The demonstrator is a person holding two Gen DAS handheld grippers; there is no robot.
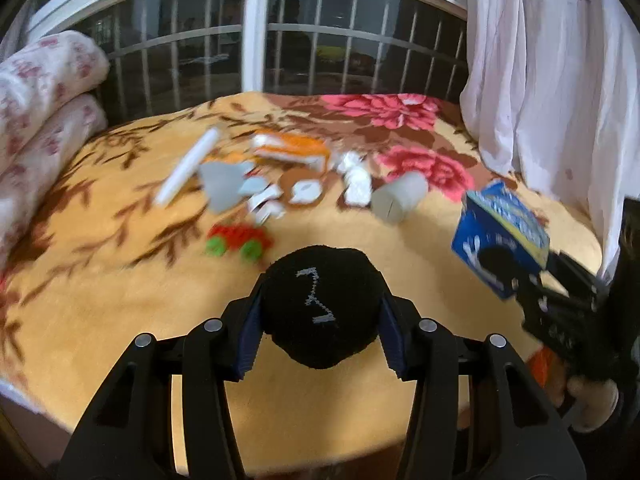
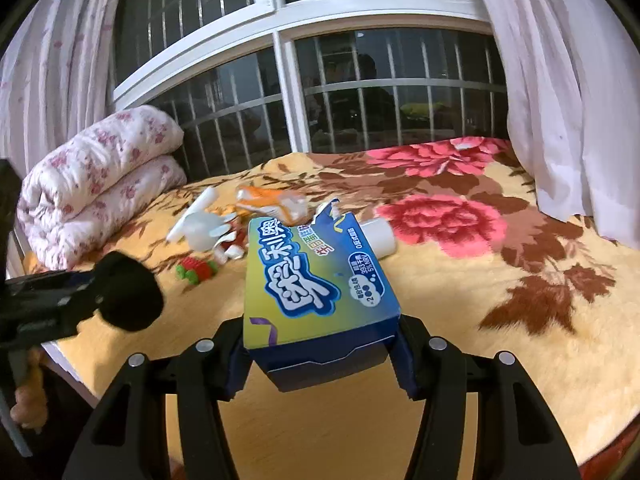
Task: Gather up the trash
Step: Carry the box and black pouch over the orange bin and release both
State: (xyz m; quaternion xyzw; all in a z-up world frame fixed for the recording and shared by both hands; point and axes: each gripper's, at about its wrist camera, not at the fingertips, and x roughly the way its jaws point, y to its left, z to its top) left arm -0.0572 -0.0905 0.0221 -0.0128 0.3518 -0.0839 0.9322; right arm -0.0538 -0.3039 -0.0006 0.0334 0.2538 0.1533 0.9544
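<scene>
My left gripper is shut on a black rolled sock, held above the bed's near edge; it also shows in the right wrist view. My right gripper is shut on a blue Oreo box, held above the bed; the box also shows in the left wrist view. Trash lies mid-bed: a white tube, an orange wrapper, grey paper, crumpled white tissue, a white cup on its side and a red and green toy.
A flowered yellow blanket covers the bed. A folded pink-flowered quilt lies at the left. A barred window is behind and a white curtain hangs at the right.
</scene>
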